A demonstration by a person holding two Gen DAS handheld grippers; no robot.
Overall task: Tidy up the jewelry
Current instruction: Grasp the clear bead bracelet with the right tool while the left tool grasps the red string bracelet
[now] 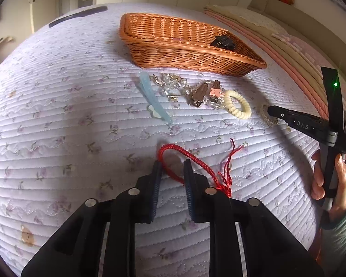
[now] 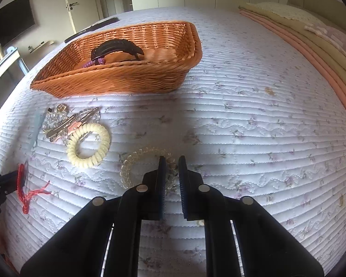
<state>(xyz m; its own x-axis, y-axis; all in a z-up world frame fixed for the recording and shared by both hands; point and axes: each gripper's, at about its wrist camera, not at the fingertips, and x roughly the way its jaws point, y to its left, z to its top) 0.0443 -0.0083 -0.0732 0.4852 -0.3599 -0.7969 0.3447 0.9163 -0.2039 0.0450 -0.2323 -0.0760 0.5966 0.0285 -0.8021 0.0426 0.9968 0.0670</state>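
Note:
A red braided cord bracelet [image 1: 191,159] lies on the quilted bedspread. My left gripper [image 1: 173,165] is open, its fingers straddling the cord's near side. A clear spiral hair tie [image 2: 136,159] lies under my right gripper [image 2: 171,161], which is open with a narrow gap around the tie's right side. A cream spiral hair tie [image 2: 88,145], metal hair clips [image 1: 199,92], crystal pieces [image 1: 170,84] and a pale blue clip [image 1: 153,97] lie in a row. The wicker basket [image 1: 168,53] holds a black claw clip [image 2: 117,48] and a purple tie [image 2: 93,63].
Folded pink and beige blankets [image 2: 311,46] and a pillow [image 2: 286,10] lie at the bed's right side. A dark strip [image 1: 80,15] rests at the far edge of the bed. Wardrobe doors and a room door stand beyond.

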